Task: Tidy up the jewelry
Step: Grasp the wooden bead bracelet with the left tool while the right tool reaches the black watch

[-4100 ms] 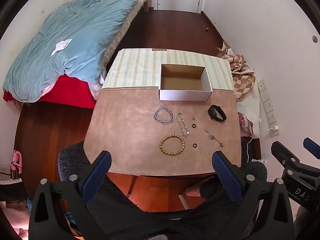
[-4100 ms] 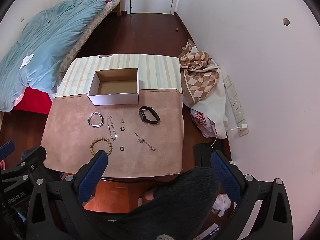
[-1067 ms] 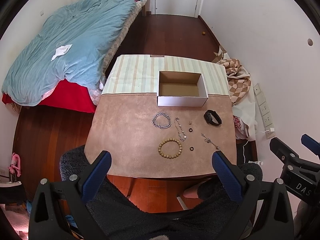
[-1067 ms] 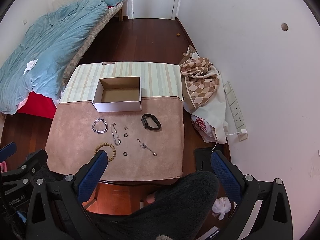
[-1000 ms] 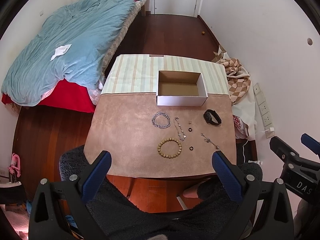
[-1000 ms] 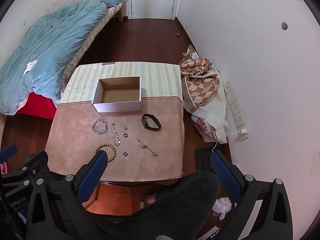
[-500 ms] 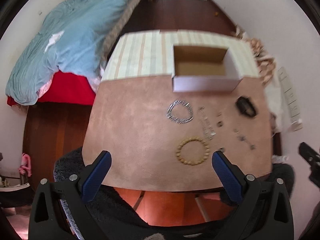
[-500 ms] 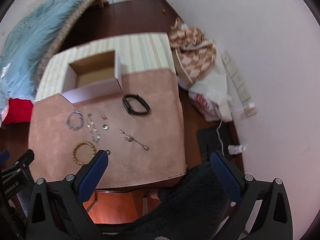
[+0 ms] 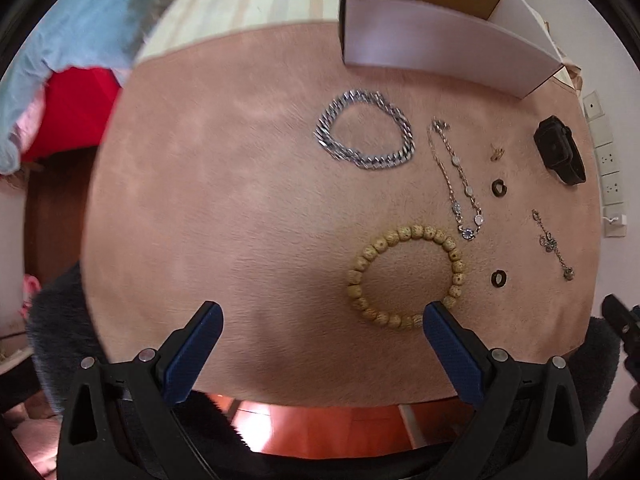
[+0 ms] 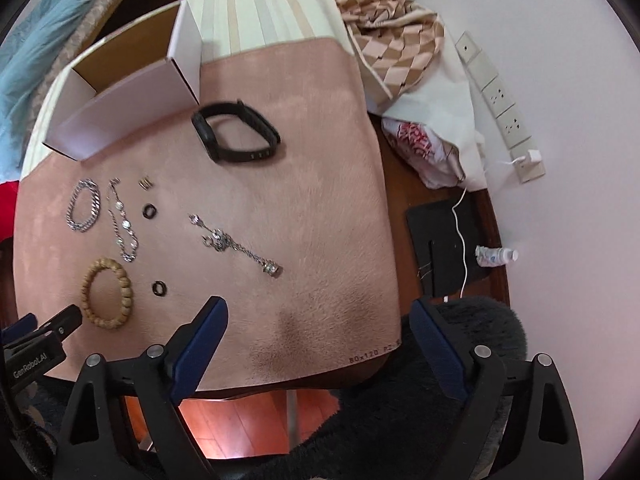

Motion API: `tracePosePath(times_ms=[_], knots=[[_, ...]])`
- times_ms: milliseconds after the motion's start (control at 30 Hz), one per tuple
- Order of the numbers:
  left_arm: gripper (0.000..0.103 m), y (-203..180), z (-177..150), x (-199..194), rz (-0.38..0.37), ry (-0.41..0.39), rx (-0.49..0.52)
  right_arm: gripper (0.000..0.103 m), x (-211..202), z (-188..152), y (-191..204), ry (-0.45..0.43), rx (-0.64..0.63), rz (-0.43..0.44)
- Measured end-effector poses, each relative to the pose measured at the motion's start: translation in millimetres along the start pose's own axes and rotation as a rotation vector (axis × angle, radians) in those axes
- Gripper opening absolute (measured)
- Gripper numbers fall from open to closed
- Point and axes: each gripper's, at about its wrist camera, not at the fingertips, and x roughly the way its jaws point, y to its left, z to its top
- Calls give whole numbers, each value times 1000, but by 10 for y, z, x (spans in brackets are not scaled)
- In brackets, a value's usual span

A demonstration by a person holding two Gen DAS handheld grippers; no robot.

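Jewelry lies on a pink mat [image 9: 224,184]: a silver chain bracelet [image 9: 366,136], a thin gem bracelet [image 9: 456,178], a wooden bead bracelet [image 9: 404,276], two dark rings [image 9: 498,188] [image 9: 498,279], a small clasp [image 9: 497,153], a charm bracelet [image 9: 554,244] and a black fitness band [image 10: 234,132]. An open white box [image 9: 436,36] stands at the far side. My left gripper [image 9: 320,316] hangs open above the mat's near part, its right finger next to the bead bracelet. My right gripper [image 10: 318,312] holds nothing; its jaws are closing over the mat's near right corner.
A bed with a blue duvet [image 9: 68,28] and red sheet lies to the left. A checked cloth [image 10: 392,16], a white bag [image 10: 432,136], wall sockets [image 10: 500,100] and a small bottle [image 10: 496,256] are to the right. Dark fluffy fabric [image 10: 400,420] lies below the table's near edge.
Both grippers have dropped toward the table, so the mat and jewelry look much larger. The right gripper's fingers stand slightly closer together than before.
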Motion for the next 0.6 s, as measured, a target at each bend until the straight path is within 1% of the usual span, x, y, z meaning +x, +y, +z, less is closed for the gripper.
tracePosePath(times_ms=[67,100,167,233,267,333,400,467,500,533,567,600], knots=[[100,6,1,90,-23,16,-10,93,76,-15,4,14,0,2],[95,11,4,123,-39,17,-13,93,95,-21,3,19,-1,3],[84,24,8,189,-63,29,-20,93,126,-24,6,27,-1,3],[67,25,0,266,-87,42,-19,93,147,-30,14,29,-3,1],[64,27,-8,274,-79,35,-17,93,155,-33,17,31,-3,0],[63,16,-25,271,-74,5,-2,93,163,-32,25,34,-1,3],[63,15,-42,256,-65,-8,4,93,166,-34,39,37,-3,2],[51,21,-58,226,-34,-45,27,93,168,-34,50,37,-4,2],[37,2,-51,174,-36,-57,33,93,170,-33,54,38,-4,1],[18,7,-51,137,-35,-72,34,93,176,-26,52,38,-4,4],[11,5,-40,110,-43,-76,33,93,178,-25,54,39,-4,7],[7,49,-24,102,-68,-74,26,93,182,-12,48,39,-2,10]])
